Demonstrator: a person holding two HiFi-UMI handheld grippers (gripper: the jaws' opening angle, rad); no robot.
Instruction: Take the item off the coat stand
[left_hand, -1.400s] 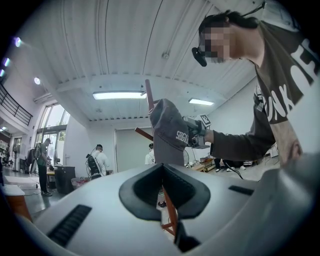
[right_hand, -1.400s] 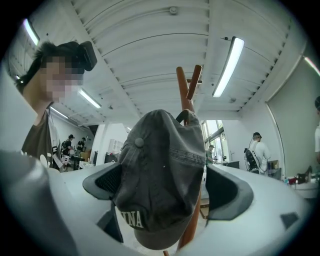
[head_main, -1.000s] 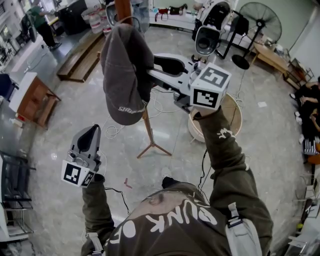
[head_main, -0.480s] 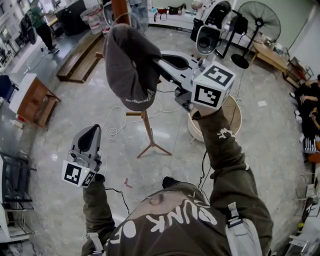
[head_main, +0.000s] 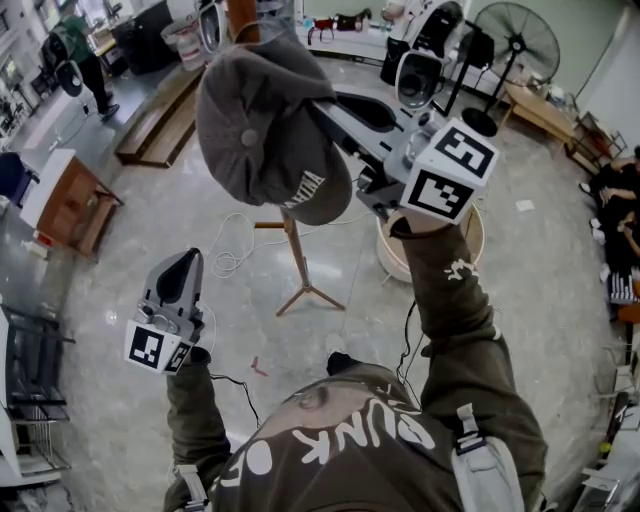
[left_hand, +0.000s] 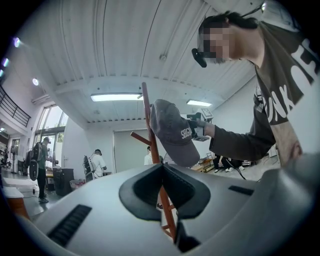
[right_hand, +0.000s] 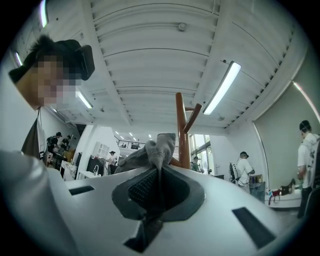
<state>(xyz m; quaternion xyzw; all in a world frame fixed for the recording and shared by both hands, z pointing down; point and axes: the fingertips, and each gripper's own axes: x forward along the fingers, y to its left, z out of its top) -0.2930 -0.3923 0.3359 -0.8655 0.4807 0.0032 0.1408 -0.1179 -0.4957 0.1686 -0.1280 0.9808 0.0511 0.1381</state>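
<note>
A dark grey cap (head_main: 262, 128) hangs tilted in the air above the wooden coat stand (head_main: 297, 264), crown toward me in the head view. My right gripper (head_main: 335, 112) reaches in from the right and is shut on the cap's fabric. In the right gripper view a fold of grey cloth (right_hand: 156, 149) is pinched between the jaws of the right gripper (right_hand: 159, 172), with the stand's pole (right_hand: 181, 127) just behind. My left gripper (head_main: 180, 266) hangs low at the left, shut and holding nothing. From the left gripper (left_hand: 162, 172) I see the cap (left_hand: 172, 132) beside the pole (left_hand: 148, 120).
A round beige tub (head_main: 472, 228) stands on the floor under my right arm. White cables (head_main: 235, 256) lie by the stand's feet. A floor fan (head_main: 520, 40), a wooden bench (head_main: 160, 112) and a wooden cabinet (head_main: 65, 200) ring the area. People sit at the right edge (head_main: 615, 215).
The cap hung down along the stand a second ago. It has been swung up and rightward with my right gripper, so its crown faces me. The left gripper has not moved.
</note>
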